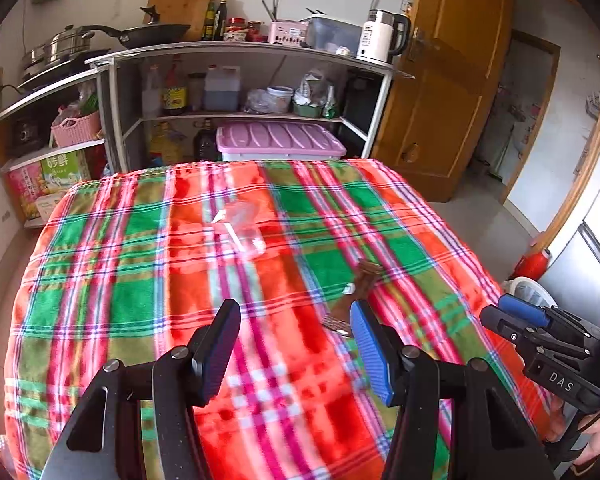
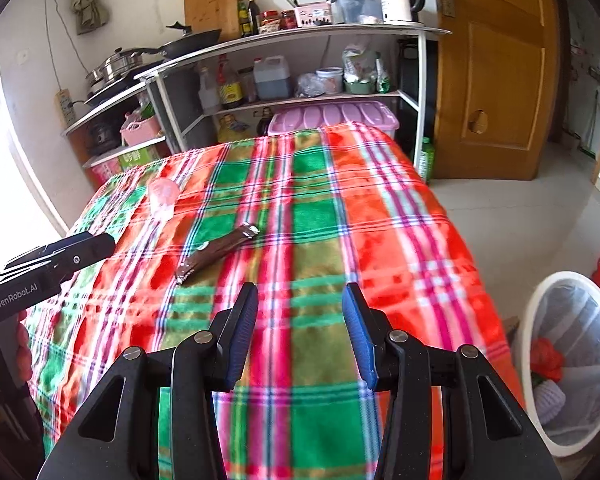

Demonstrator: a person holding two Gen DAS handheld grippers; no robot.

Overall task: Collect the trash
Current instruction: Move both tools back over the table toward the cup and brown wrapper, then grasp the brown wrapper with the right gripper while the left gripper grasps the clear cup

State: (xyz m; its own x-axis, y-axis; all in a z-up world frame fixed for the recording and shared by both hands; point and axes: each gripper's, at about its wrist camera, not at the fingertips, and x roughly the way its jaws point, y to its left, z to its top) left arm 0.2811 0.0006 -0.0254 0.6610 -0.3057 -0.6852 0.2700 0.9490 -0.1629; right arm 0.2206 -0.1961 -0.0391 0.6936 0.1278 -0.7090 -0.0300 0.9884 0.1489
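Both the left tongs (image 1: 296, 354) and right tongs (image 2: 300, 336) stand partly open and empty above the plaid-covered bench (image 2: 400, 240). The brown wrapper (image 2: 216, 254) and clear bag (image 2: 163, 196) lie apart on it; the bin (image 2: 540, 320) stands beside. The flat wrapper could slide, or the plush cloth get pinched. The bag is blurred and see-through, its edges unclear; the bin is cut off.

We note both claws are black with ribbed blue pads and silver pivot screws: left claw (image 1: 296, 354), right claw (image 2: 300, 334). Side bodies carry white lettering: "DAS" on one, "GenRobot.AI" on the other.
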